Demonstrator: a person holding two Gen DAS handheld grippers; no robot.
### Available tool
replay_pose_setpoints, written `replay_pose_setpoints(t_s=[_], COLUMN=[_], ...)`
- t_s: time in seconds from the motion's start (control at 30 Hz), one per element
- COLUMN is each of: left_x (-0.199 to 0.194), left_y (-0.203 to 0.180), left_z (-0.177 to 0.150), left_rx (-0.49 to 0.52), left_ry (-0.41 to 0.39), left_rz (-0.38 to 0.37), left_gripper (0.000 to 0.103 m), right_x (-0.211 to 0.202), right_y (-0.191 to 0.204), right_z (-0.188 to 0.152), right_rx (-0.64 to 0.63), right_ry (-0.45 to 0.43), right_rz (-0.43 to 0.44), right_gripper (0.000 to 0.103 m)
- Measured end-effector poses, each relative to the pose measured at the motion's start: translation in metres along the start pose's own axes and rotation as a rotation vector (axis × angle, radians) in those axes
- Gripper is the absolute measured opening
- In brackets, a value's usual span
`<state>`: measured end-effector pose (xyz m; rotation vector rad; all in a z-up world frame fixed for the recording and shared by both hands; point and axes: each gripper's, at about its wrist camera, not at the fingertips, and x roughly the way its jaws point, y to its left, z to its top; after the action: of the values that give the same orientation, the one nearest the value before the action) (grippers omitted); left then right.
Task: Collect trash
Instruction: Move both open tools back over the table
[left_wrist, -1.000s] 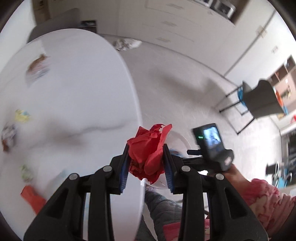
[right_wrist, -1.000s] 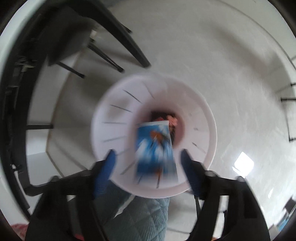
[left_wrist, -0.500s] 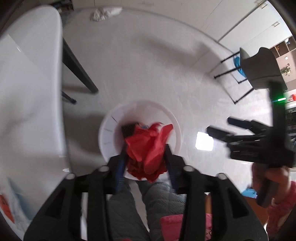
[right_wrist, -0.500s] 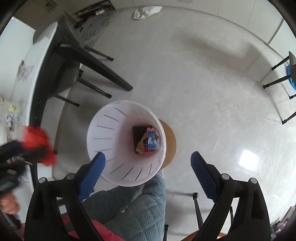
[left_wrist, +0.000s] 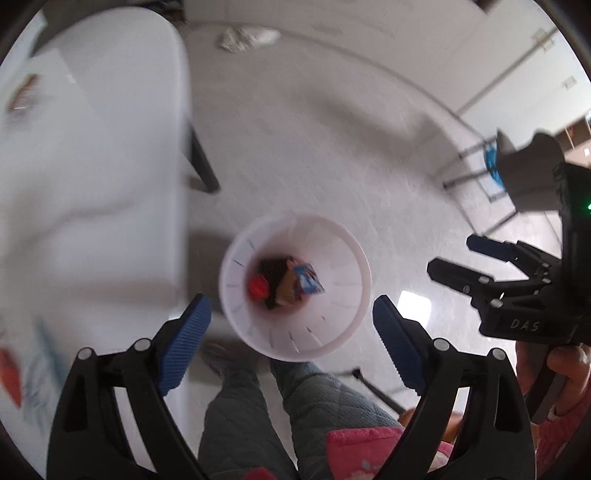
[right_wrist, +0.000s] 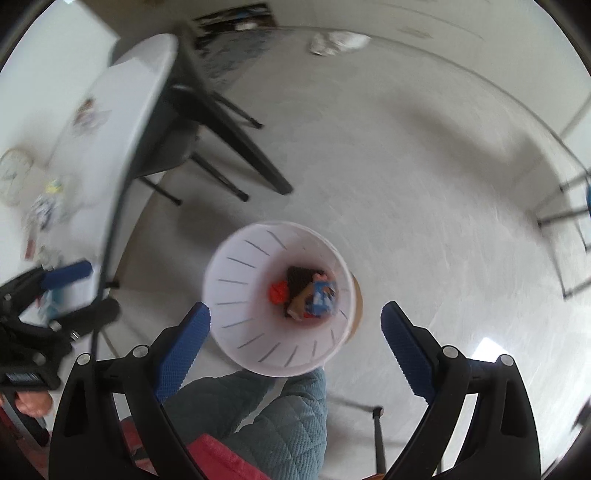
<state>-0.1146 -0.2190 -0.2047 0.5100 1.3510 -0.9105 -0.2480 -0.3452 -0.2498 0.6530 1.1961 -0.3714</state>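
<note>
Left wrist view, bin (left_wrist: 343, 254) contents blurred, table (left_wrist: 92, 192) litter smeared

table litter (right_wrist: 48, 206) blurred, floor wad (left_wrist: 245, 37) unclear

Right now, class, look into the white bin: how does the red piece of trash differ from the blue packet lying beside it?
The red piece of trash is one plain colour, while the blue packet carries a white and orange print. The red piece looks crumpled into a small lump; the blue packet looks flatter, with straight edges, and larger. In the left wrist view the red piece lies left of the dark item, the blue packet right. Both rest at the bottom of the white bin.
</note>
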Motion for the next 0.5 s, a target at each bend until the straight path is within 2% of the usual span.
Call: replay_pose_setpoints(t_s=[0.13,0.23,0.37,0.5], left_x=[-0.064,-0.105,-0.158,-0.196], left_y=[0.036,0.067,0.120,0.162], left_z=[-0.016,-0.037,-0.089,-0.154], left_rx=[-0.074,-0.164,-0.358,-0.583], left_ry=[-0.123,-0.181,-0.250,-0.303], left_rz=[0.066,0.114,0.223,0.306], left_gripper=[0.091,0.092,0.092,0.092], right_x=[-0.021,-0.029,-0.027,-0.016], right_y=[0.050,0.101,0.185,0.270], right_z=[0.015,0.023,0.023,0.004], right_rx=[-0.177,-0.364,-0.683,-1.038], right_ry=[-0.030,-0.037,-0.014,0.025], right_rz=[0.076,0.147,0.234,0.293], right_gripper=[0.093,0.093,0.093,0.093])
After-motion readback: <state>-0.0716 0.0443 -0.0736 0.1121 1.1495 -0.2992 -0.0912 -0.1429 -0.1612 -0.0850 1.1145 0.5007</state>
